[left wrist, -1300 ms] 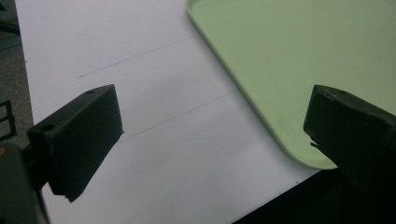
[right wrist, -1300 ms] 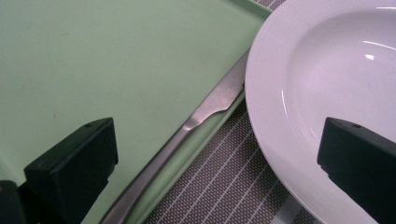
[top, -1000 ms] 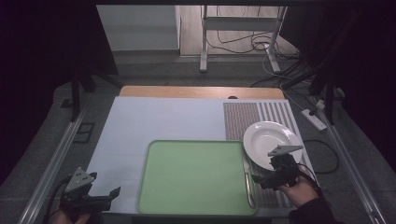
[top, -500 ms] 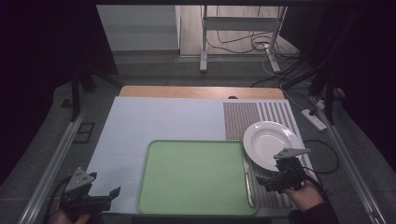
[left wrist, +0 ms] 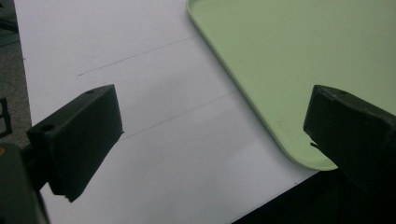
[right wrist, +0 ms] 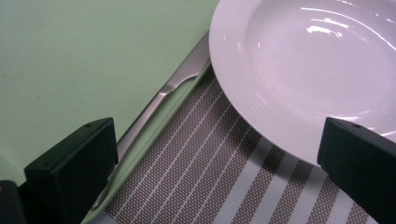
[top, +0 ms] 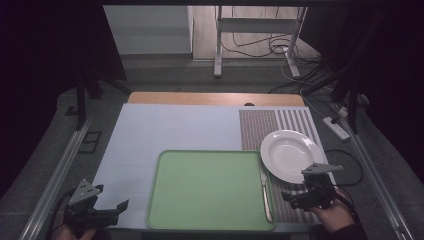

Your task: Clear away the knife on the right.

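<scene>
Right gripper (right wrist: 219, 163) jaws wide, empty, near round white ceramic plate (right wrist: 317, 70) and steel knife (right wrist: 159, 105); reach step, next: close on plate rim.

Glossy white plate (right wrist: 308, 70), matt green tray (right wrist: 84, 60)

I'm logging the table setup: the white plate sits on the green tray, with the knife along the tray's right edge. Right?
Not quite: the white plate sits on the striped placemat beside the green tray, as the high view shows. The knife does lie along the tray's right edge.
</scene>
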`<state>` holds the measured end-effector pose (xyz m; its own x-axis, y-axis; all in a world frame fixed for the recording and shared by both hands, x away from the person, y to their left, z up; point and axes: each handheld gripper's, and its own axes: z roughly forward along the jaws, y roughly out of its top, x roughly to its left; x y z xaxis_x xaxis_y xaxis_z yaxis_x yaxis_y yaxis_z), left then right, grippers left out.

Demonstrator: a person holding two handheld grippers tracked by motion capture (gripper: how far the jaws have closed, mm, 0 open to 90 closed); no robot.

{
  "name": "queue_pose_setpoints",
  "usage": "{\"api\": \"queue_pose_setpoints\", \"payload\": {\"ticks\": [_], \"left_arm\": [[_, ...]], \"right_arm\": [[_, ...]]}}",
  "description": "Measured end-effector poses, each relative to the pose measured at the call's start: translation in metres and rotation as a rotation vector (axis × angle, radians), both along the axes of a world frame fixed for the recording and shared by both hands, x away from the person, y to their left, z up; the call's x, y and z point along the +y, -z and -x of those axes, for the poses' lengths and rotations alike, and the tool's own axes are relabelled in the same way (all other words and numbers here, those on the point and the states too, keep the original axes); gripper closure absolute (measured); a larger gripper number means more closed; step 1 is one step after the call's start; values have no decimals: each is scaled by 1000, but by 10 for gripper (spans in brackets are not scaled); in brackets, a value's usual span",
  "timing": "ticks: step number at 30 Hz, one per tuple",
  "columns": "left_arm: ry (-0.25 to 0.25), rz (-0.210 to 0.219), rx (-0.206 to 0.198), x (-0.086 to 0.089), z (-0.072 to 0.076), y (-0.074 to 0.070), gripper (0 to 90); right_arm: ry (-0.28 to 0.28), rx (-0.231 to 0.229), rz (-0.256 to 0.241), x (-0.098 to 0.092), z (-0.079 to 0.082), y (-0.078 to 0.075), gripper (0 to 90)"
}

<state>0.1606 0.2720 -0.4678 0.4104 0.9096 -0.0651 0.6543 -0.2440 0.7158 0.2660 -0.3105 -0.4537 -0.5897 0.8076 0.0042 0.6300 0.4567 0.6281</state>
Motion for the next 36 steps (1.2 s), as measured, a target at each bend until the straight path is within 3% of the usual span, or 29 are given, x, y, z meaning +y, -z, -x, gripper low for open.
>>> {"api": "queue_pose_setpoints", "payload": {"ticks": [19, 36], "left_arm": [[-3, 8, 4, 1, 0, 0, 43], [-3, 0, 2, 1, 0, 0, 43]], "right_arm": [[50, -19, -36, -17, 12, -3, 0], [67, -31, -10, -25, 23, -5, 0]]}}
